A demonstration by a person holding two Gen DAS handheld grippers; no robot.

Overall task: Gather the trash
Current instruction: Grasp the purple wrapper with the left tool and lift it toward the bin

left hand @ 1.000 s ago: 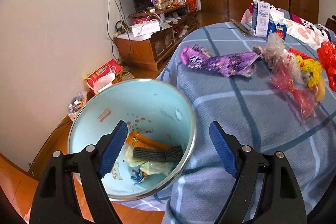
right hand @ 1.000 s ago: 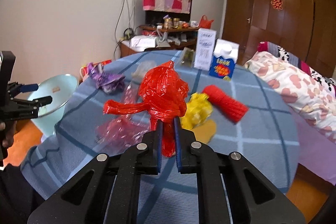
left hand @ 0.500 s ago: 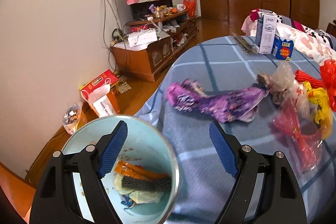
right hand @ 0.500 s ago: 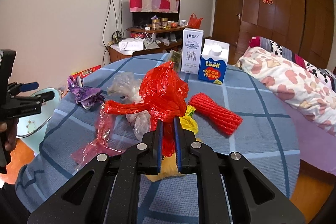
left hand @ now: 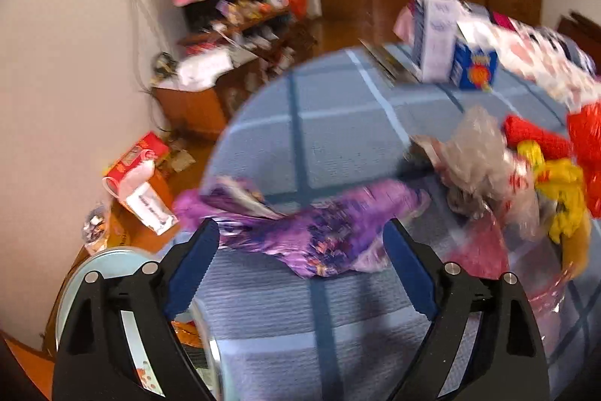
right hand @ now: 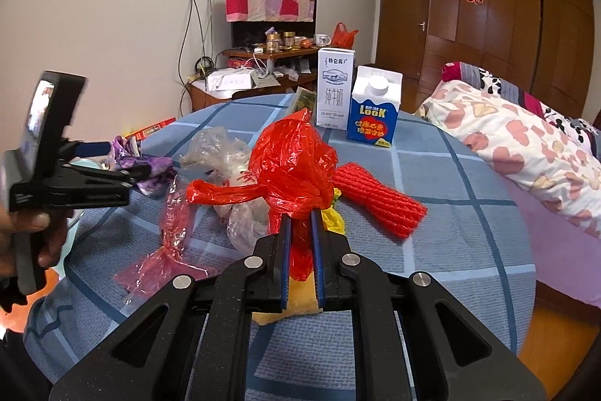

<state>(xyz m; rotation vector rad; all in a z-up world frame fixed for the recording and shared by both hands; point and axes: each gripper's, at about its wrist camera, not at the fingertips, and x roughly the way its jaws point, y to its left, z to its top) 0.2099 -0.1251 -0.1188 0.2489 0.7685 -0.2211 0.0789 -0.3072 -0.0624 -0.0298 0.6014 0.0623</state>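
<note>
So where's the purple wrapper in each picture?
Left wrist: purple wrapper lies low in the middle, just ahead of the open fingers.
Right wrist: purple wrapper is far left, at the table edge, behind the other hand-held gripper.
Shared landmark: the blue carton.

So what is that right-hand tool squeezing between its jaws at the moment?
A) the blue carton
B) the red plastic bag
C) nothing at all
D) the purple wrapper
B: in the right wrist view the right gripper has its jaws nearly together on the twisted tail of the red plastic bag, while the purple wrapper and blue carton sit untouched on the table.
</note>
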